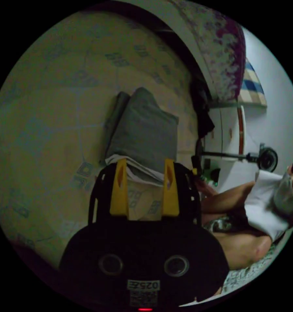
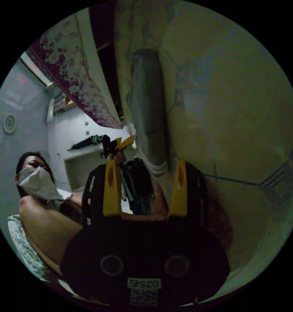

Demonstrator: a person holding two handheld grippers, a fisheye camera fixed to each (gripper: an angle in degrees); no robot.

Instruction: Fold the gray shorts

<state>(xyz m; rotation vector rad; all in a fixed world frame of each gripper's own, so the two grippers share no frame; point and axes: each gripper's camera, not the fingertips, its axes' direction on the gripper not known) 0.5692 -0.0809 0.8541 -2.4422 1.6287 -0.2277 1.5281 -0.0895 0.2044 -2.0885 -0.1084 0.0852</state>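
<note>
Gray cotton shorts (image 1: 143, 130), folded on the yellow patterned mat (image 1: 48, 107), may unfold if your released left tongs (image 1: 143, 169) and right tongs (image 2: 145, 169) snag the white waistband hem (image 1: 136, 170).

gray shorts (image 1: 143, 130) – 1 | grippers – 2: left gripper (image 1: 144, 169), right gripper (image 2: 145, 169) | person (image 1: 250, 211) – 1

A bedroom in a home is shown. A bed (image 1: 48, 130) covered with a yellowish patterned sheet is seen in the left gripper view, with a purple floral curtain (image 1: 218, 55) hung at its far side and a checked cloth (image 1: 252, 86) beside it. White cabinets (image 1: 229, 130) are set against a pale wall (image 2: 9, 97), and a shelf recess (image 2: 84, 162) is seen in the right gripper view.
</note>
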